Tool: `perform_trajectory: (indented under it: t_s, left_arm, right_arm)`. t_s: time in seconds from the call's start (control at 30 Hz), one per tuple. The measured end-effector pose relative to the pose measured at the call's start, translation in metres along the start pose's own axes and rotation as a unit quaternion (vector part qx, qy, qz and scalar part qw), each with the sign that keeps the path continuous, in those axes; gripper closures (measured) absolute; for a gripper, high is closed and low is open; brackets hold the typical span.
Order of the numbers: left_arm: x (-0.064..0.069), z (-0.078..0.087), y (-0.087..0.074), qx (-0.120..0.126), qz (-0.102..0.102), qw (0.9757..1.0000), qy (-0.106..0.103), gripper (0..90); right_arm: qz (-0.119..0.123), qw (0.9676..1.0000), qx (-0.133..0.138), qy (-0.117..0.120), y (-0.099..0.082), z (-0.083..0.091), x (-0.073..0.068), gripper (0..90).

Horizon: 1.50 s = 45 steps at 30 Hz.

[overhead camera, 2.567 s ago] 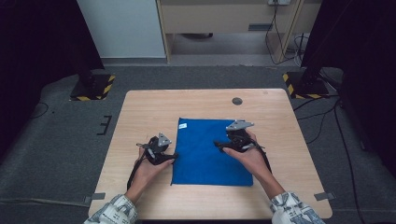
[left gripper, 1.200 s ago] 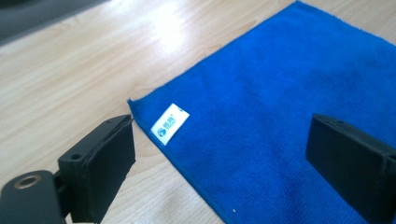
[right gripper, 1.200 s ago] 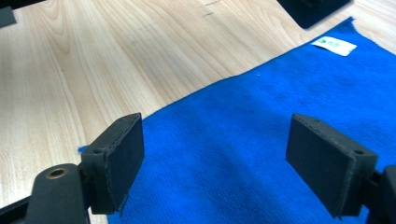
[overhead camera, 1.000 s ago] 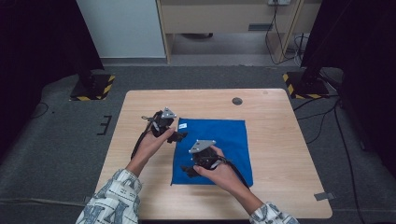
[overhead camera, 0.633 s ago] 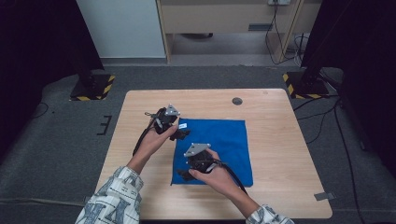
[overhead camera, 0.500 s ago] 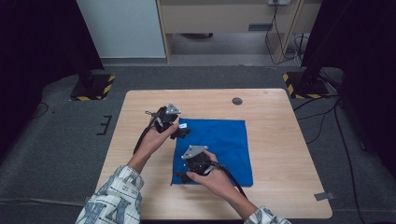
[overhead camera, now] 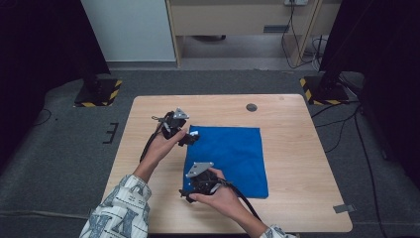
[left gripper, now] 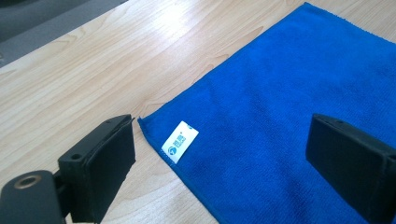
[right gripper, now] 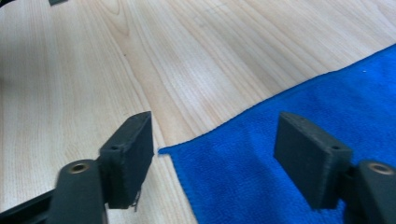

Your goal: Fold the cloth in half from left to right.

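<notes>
**Two claws set at the left corners of the blue cloth**

The wooden worktop [overhead camera: 297,148] stands on a grey carpet, with dark stands at both far sides, and it carries one flat blue cloth [overhead camera: 233,158] near its middle. I take this cloth as the landmark for all places.

The left claw [overhead camera: 190,137] sits at the far left corner of the cloth. In the left gripper view its jaws stand wide apart and hold nothing: one pad [left gripper: 109,163] is over bare wood just outside the cloth edge, the other is over the blue fabric, and the corner with the small white label [left gripper: 180,141] lies between them. The right claw [overhead camera: 190,194] is at the near left corner of the cloth. Its jaws have just been closing a little, but in the right gripper view they are open with nothing pressed; the corner tip [right gripper: 161,150] lies between the pads, nearer to the left one.

The step in hand is, I judge, to pinch both left corners for a fold or a lift. To do it well, each claw should go lower until the outer pad touches the wood just beside the edge, then slide under or against the hem before closing, so that the fabric is caught and not only pushed. Both corners should be closed on together, otherwise the cloth can turn or wrinkle. The label corner is thin, so a deep bite is safer than a bite at the very tip.
</notes>
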<state>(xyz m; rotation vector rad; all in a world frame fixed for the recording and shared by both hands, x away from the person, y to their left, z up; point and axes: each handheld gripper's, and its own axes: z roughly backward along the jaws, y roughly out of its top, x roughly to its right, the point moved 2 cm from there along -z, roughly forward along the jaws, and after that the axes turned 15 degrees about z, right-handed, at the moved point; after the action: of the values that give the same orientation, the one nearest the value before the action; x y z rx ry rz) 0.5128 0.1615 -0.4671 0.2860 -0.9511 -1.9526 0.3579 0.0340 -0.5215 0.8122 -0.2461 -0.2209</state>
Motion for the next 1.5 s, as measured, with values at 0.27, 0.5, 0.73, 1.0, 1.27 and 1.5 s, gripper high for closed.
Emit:
perform_trajectory:
  t_s: [0.27,0.5,0.73,1.0,1.27,1.5]
  left_arm:
    - [-0.002,0.005,0.001,0.002,-0.002,1.0000,0.005,8.2]
    - [-0.004,0.007,0.001,0.004,0.001,1.0000,0.008,8.4]
    - [-0.006,0.010,0.002,0.008,0.001,0.9998,0.016,8.5]
    - [-0.010,0.012,0.002,0.010,0.004,0.9998,0.016,8.5]
    - [-0.013,0.011,0.000,0.009,0.009,0.9998,0.012,8.5]
    - [-0.013,0.008,-0.001,0.009,0.015,0.9998,0.005,8.5]
  right_arm:
    - [0.007,1.0000,-0.002,0.005,0.001,-0.003,-0.005,36.8]
    - [0.001,1.0000,-0.003,0.006,0.001,-0.005,-0.008,38.7]
    - [0.006,0.9999,0.003,0.015,0.000,-0.004,-0.011,43.1]
    - [0.015,0.9997,-0.010,0.014,-0.001,-0.013,-0.015,39.4]
    - [0.012,0.9994,-0.032,-0.005,-0.006,-0.021,-0.014,46.0]
    - [0.010,0.9987,-0.038,-0.032,-0.007,-0.019,-0.008,80.0]
